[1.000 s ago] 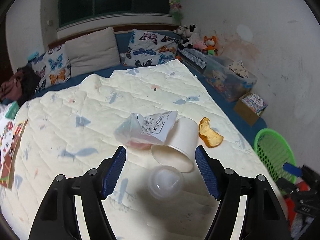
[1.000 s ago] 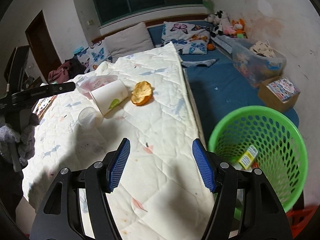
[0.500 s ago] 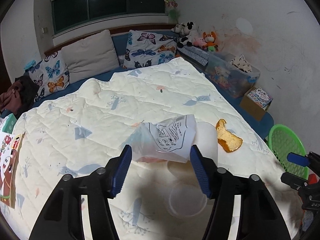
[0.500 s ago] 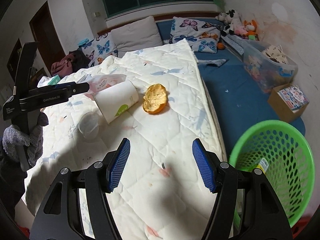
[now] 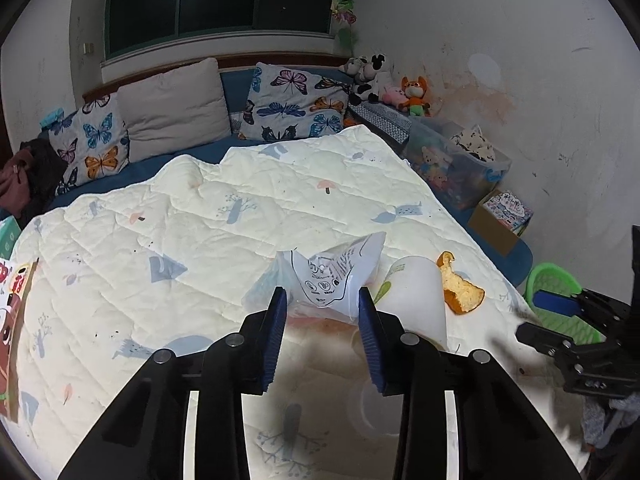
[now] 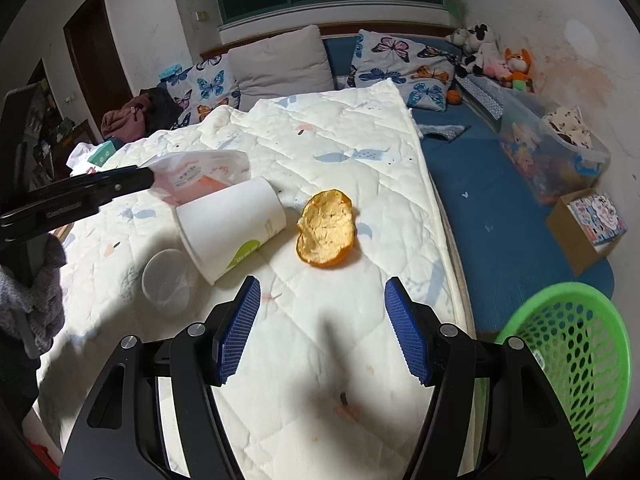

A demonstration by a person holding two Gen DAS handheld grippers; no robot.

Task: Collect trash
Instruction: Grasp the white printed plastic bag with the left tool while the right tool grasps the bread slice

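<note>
My left gripper (image 5: pixel 322 312) is closing around a crumpled clear plastic bag (image 5: pixel 332 276) with black print; the bag sits between the blue pads, which are partly closed on it. The bag also shows in the right wrist view (image 6: pixel 200 172). A white paper cup (image 6: pixel 230 228) lies on its side beside it, with a clear plastic lid (image 6: pixel 166 280) in front. An orange peel (image 6: pixel 326 234) lies right of the cup. My right gripper (image 6: pixel 322 328) is open and empty above the quilt, in front of the peel.
The trash lies on a white quilt (image 6: pixel 340 140) on a bed. A green mesh basket (image 6: pixel 568 352) stands on the floor at the right of the bed. A clear storage bin (image 6: pixel 552 156) and cardboard box (image 6: pixel 588 228) stand by the wall. Pillows (image 5: pixel 172 108) line the headboard.
My left gripper moved forward over the lid to the plastic bag and its jaws narrowed around it. My right gripper moved from the basket toward the orange peel.
</note>
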